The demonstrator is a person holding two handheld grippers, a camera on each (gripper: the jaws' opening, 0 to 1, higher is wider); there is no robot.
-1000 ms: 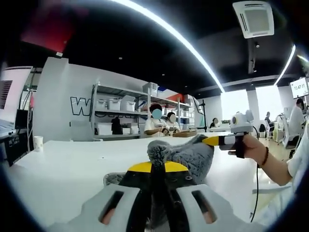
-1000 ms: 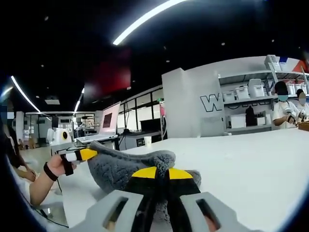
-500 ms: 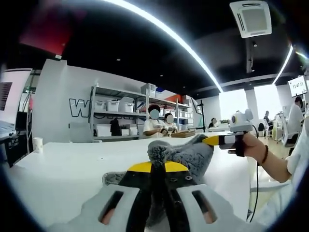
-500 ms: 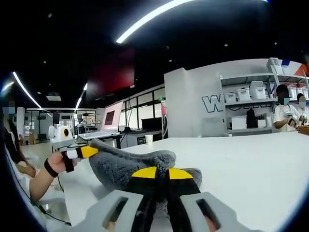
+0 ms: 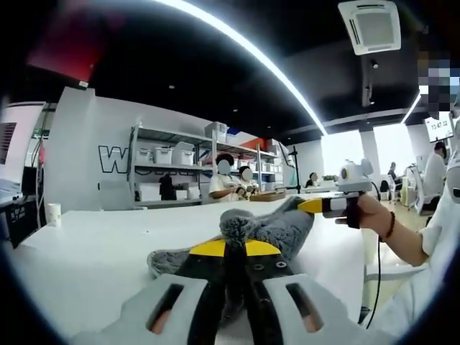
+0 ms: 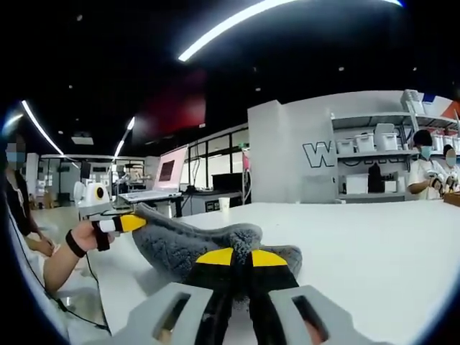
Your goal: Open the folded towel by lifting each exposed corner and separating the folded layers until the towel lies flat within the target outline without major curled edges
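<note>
At 6 o'clock, left gripper view: left gripper [image 5: 235, 251] jaws pinch grey towel [image 5: 269, 228] over white surface [image 5: 93, 244]. Right gripper view: right gripper [image 6: 241, 260] jaws pinch towel [image 6: 188, 241]; left gripper [image 6: 123, 223] at 9 o'clock grips its far corner.

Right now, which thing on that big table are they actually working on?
Start at the wide white table. Near its edge a fluffy grey towel is stretched between the left tool and the right tool, both pinching it. It is the one soft, shaggy thing on that smooth tabletop.
</note>
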